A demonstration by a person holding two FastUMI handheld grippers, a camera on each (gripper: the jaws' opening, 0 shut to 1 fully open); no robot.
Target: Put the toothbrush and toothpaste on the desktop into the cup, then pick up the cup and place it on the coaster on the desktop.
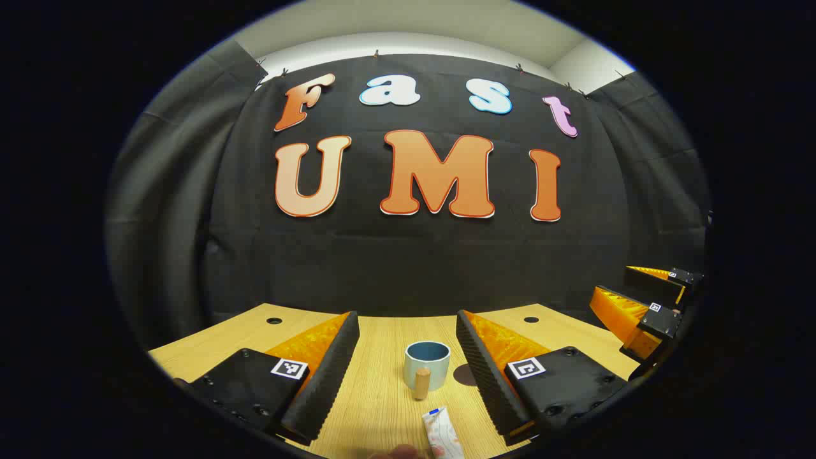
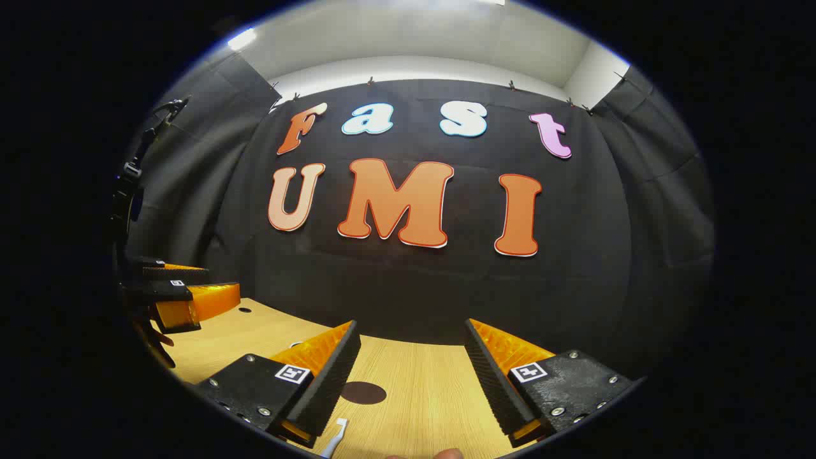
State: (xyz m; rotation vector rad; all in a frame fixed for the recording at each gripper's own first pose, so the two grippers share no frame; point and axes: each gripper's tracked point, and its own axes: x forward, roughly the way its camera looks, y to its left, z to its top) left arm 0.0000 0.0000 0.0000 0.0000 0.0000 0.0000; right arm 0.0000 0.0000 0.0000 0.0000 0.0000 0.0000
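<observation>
Wooden worktop [image 1: 382, 395] with light grain and two small round holes near its far edge, in front of the black cloth wall [image 1: 414, 268], as seen in the left gripper view. Left tongs [image 1: 408, 376] held above this worktop with fingers wide apart, clamping nothing; between the fingers, farther off, the cup [image 1: 427, 364]. Right tongs [image 1: 644, 306] visible at the right edge of the same view, raised above the worktop, also with a gap between the fingers. In the right gripper view, right tongs [image 2: 411, 382] again spread wide and empty over the worktop [image 2: 433, 401]; left tongs [image 2: 185, 293] far off at the left edge, with dark parts of a hand below them. Cup standing upright on the worktop, pale blue-grey, open mouth up, with a short wooden handle pointing toward the camera. Toothpaste [image 1: 442, 433] lying flat on the worktop nearer to the camera than the cup, a little to the right of the handle, apart from it, blue end toward the cup. Coaster [image 2: 363, 393], a dark round disc flat on the worktop, between the right fingers and closer to the left one; in the left gripper view a dark patch just right of the cup. Toothbrush [image 2: 336, 437], white, at the bottom edge of the right gripper view, near the left finger, mostly cut off. Blurred fingertip [image 2: 449, 454] at the bottom edge.
</observation>
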